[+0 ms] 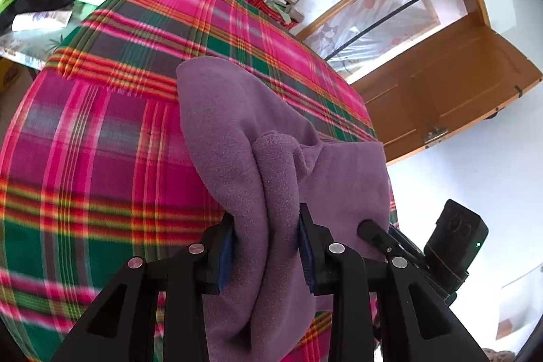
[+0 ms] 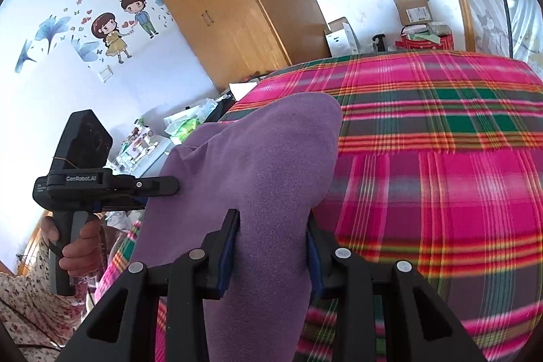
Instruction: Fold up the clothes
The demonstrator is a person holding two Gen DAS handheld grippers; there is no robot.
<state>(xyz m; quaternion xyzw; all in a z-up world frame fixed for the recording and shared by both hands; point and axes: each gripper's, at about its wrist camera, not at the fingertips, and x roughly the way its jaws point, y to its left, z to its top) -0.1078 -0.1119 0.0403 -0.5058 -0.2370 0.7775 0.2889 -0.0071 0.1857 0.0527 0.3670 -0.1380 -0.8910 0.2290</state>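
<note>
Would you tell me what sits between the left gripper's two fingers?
A bunched fold of the purple fleece garment fills the left gripper, clamped between its pads, shown in the left wrist view.

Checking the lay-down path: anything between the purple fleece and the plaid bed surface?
Nothing visible. Left gripper and right gripper both clamp the purple fleece, which hangs over the plaid blanket; the stretch in front shows only bare blanket. Clutter sits past the far edge.

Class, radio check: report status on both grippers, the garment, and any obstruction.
Left gripper shut on purple fleece garment. Right gripper shut on same garment, lifted over plaid blanket. Nothing blocking the blanket ahead.
</note>
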